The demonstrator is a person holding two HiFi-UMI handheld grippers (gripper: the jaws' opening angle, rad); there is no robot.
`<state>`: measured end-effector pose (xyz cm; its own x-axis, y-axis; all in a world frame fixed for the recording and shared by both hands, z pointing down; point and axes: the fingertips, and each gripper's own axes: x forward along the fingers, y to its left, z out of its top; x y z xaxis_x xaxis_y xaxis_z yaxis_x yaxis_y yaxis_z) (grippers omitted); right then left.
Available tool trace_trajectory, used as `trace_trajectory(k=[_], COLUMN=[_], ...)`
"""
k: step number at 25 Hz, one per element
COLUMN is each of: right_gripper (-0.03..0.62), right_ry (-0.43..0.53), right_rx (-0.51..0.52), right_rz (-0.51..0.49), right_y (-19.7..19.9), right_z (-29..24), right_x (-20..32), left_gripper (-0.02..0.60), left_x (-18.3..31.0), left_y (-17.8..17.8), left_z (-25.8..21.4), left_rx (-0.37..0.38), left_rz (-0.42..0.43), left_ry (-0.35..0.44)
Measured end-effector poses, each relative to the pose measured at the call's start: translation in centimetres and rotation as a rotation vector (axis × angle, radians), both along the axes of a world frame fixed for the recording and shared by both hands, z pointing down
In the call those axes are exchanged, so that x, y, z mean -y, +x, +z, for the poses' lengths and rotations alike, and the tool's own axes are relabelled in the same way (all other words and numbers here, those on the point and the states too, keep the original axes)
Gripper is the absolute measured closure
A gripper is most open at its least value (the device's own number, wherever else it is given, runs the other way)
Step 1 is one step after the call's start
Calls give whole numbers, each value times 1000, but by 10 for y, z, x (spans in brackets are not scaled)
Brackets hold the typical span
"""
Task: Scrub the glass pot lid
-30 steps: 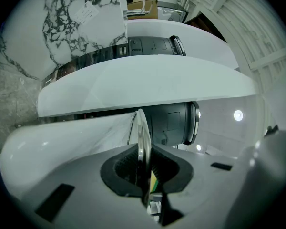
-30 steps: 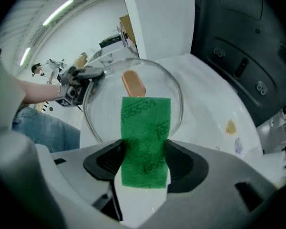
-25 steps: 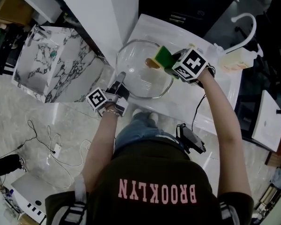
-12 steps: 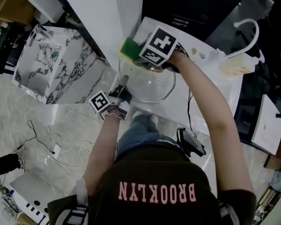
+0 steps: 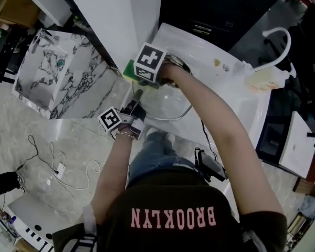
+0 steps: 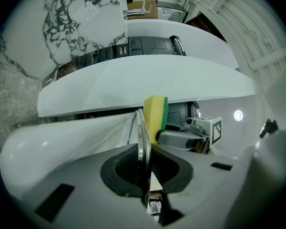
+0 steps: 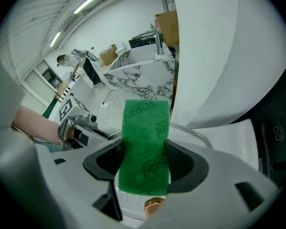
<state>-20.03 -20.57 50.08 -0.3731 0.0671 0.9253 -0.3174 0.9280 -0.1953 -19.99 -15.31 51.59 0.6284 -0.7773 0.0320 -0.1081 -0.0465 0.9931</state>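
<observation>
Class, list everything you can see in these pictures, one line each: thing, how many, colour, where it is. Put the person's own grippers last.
glass pot lid: one, clear, over the counter
lid knob: one, copper-coloured, on the lid, close to the right gripper
sponge: one, yellow with a green scouring face, at the lid's rim
counter: one, white, under the lid
marble-patterned block: one, white with dark veins, left of the counter
cables: a few, thin, on the floor at lower left
left gripper: one, grey, shut on the lid's rim
right gripper: one, grey, shut on the sponge
</observation>
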Motion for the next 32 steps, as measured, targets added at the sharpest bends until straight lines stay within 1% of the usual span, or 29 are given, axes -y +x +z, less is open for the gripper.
trace_trajectory(k=[5, 9, 15, 18, 28, 30, 32], right_gripper=[336, 336, 336, 336, 336, 336, 335], right_ry=[-43, -88, -138, -182, -320, -335, -329], right_rx=[-13, 21, 37, 67, 174, 185, 171], right_rz=[-19, 28, 152, 236, 443, 480, 515], right_y=[0, 3, 22, 28, 55, 64, 76], right_z=[4, 5, 10, 11, 19, 23, 28], right_x=[6, 13, 30, 38, 63, 69, 75], left_gripper=[546, 546, 546, 546, 546, 546, 546], left_x=[1, 1, 1, 1, 1, 1, 1], left_y=[0, 0, 0, -1, 0, 0, -1], left_z=[-1, -1, 0, 0, 0, 1, 2], left_rx=[-3, -2, 2, 6, 1, 2, 6], left_rz=[-1, -1, 0, 2, 1, -1, -2], left_ry=[1, 3, 4, 3, 4, -1, -1])
